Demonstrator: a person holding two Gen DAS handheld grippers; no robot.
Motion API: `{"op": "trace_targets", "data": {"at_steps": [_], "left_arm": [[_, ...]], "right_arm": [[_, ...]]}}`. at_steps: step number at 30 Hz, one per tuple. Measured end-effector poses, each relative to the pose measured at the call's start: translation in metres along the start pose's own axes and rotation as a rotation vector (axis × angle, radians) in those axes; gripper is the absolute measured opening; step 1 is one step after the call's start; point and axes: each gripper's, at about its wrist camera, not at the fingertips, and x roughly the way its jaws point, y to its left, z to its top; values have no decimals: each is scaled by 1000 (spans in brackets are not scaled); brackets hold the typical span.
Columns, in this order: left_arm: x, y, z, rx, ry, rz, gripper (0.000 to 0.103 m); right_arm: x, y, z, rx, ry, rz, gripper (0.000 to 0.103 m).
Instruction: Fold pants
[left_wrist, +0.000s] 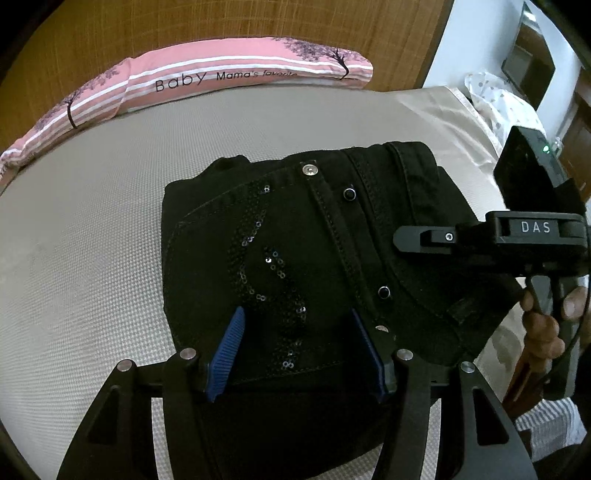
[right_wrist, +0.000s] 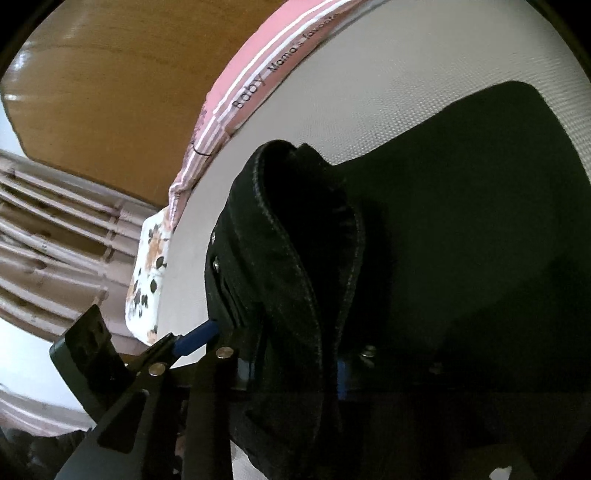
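We see a grey textured mattress (left_wrist: 92, 229) with a pink striped pillow (left_wrist: 221, 74) along its far edge, printed with trees and the words "Baby" and "Mama's favorite". Behind the pillow stands a wooden headboard (left_wrist: 221, 26). A beige sheet (left_wrist: 436, 107) lies at the far right corner. From the right wrist view, a floral cloth (right_wrist: 147, 273) hangs at the mattress edge, beside what may be pleated curtains (right_wrist: 55, 236).

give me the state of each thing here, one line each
pants: black, folded into a compact stack on the bed, one edge lifted
left tongs: open, blue pads apart over the pants
right tongs: shut on a bunched fold of the pants
pink pillow: lying flat along the headboard
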Motion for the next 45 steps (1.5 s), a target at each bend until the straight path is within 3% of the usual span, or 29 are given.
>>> {"op": "trace_targets", "data": {"at_steps": [2,15,28,35,41,45], "left_arm": [[1,0,-1,-5,3,1,59],[-8,5,-3,-44,10,-10,60],[-26,9,-1,-45,-27,42,61],[-17,10,-3,-45,1,62,61],[-9,15,-5,-73,29,62,61],[-6,14,-5,-70,37,54,61]], "right_arm": [[-2,6,-2,-2,-14,-29,20],[-14,53,-4,-24,-55,-202,14],[-61,84,8,-65,-140,-211,12],[-83,55,19,-26,-195,-261,11],[-83,5,22,39,-188,-331,11],[-83,-18,18,80,-194,-304,11]]}}
